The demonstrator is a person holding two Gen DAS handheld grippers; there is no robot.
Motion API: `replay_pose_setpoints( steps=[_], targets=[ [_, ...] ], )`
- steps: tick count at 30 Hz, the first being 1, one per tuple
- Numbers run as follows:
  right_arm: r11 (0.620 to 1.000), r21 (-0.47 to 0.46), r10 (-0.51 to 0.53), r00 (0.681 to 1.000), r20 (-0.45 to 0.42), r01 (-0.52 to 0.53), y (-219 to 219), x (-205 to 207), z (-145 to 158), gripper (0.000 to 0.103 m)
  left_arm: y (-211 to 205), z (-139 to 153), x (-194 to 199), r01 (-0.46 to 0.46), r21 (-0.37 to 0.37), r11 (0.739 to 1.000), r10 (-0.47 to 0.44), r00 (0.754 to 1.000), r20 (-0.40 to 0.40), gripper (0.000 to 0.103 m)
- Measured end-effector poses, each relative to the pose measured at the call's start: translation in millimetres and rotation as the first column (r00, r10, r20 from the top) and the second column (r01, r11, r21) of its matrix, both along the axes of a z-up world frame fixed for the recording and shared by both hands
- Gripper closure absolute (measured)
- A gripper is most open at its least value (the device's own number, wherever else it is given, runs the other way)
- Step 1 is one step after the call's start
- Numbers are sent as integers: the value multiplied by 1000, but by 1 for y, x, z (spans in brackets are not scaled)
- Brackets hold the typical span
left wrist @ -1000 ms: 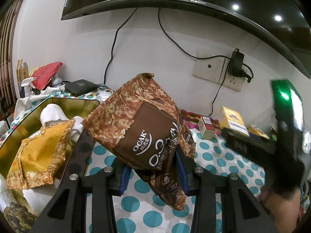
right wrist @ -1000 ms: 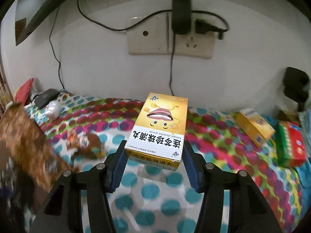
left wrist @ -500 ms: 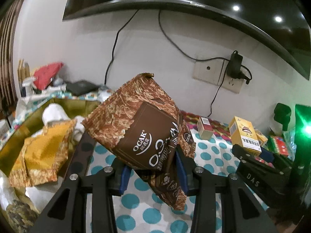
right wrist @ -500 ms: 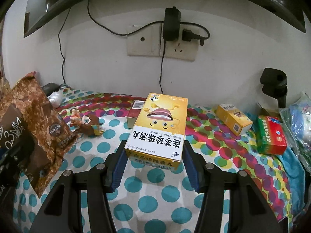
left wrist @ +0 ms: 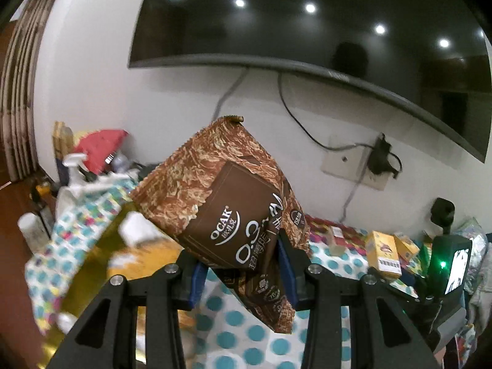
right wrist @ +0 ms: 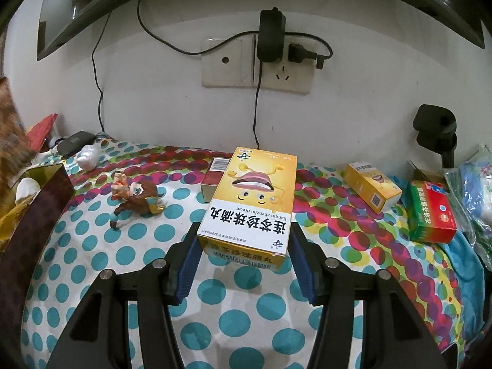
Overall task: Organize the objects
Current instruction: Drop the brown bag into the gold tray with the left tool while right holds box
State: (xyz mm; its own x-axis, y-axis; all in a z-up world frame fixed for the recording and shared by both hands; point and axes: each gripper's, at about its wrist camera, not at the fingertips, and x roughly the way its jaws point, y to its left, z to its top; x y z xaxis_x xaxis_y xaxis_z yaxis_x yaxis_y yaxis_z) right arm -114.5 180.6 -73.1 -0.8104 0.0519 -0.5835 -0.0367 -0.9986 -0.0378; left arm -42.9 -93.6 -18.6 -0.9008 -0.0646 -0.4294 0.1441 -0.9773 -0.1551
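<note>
Left gripper [left wrist: 241, 272] pinching brown snack bag [left wrist: 227, 203], aloft, gold bin [left wrist: 92, 276] below-left. Right gripper [right wrist: 243, 264] clamping yellow box [right wrist: 249, 206] above bench [right wrist: 123, 276]. Ahead: figurine [right wrist: 135, 196], boxes unsorted.

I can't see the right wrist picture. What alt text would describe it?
A hand-held gripper clamps a yellow medicine box above a polka-dot tablecloth. A small cartoon figurine lies to its left, more medicine boxes to its right, and a wall socket with plugged-in cables sits behind.
</note>
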Motion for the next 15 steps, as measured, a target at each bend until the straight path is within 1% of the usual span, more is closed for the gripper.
replay_pose_setpoints(
  steps=[5, 7, 10, 12, 14, 15],
  targets=[
    [1000, -3, -5, 1000, 6, 5, 1, -1, -1, 51, -32, 14, 8, -35, -46, 998, 36, 999, 13, 62],
    [1000, -11, -7, 1000, 6, 7, 2, -1, -1, 51, -47, 16, 3, -30, -53, 998, 33, 998, 57, 62],
    [1000, -16, -7, 1000, 5, 7, 2, -1, -2, 51, -68, 12, -11, -31, -33, 999, 36, 990, 139, 62],
    [1000, -13, -7, 1000, 6, 7, 2, -2, -2, 51, -80, 8, -17, -43, -25, 999, 47, 984, 174, 62],
    [1000, -11, -8, 1000, 8, 8, 2, -2, -2, 51, -90, 3, -24, -58, -35, 998, 64, 978, 198, 62],
    [1000, -11, -7, 1000, 11, 8, 2, -2, -2, 51, -93, 1, -27, -51, -34, 998, 57, 975, 215, 62]
  ],
)
